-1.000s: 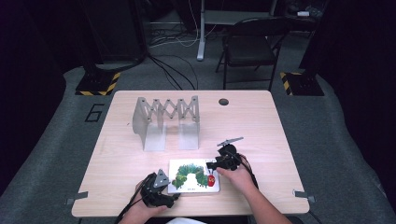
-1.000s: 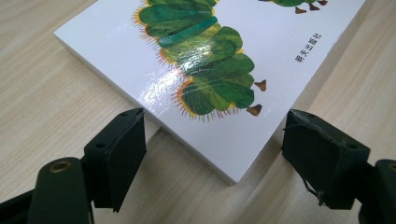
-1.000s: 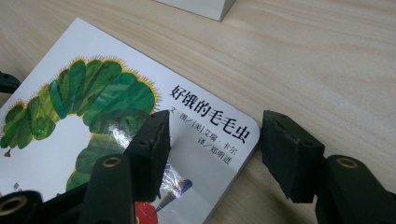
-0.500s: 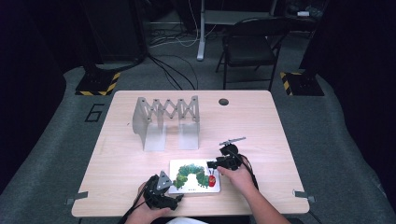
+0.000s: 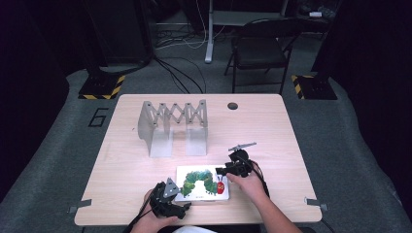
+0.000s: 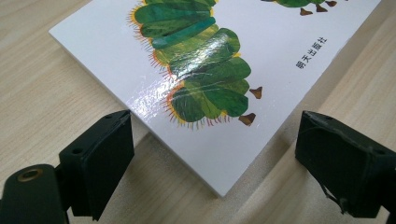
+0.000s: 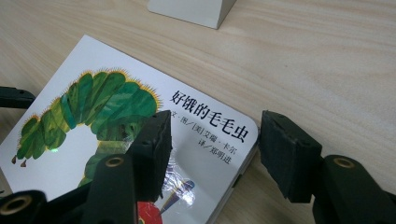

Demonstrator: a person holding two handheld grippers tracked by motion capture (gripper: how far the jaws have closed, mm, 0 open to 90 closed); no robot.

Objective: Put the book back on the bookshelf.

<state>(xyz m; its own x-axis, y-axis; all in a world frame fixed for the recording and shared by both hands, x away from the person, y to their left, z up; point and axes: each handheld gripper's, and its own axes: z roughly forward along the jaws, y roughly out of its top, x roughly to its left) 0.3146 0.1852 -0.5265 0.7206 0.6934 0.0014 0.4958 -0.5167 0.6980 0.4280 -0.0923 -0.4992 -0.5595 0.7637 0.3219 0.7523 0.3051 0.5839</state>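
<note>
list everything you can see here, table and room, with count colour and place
book: 1, white cover with green caterpillar, flat at the table's near edge
rack: 1, grey, folding, upright at the table's far left
table: 1, light wood, centre
hole: 1, dark, table's far edge
chair: 1, black, behind the table
striped blocks: 2, black and yellow, on the floor either side
left gripper: 1, black, open around the book's near left corner
right gripper: 1, black, open over the book's right corner
hands: 2, bottom edge
</note>
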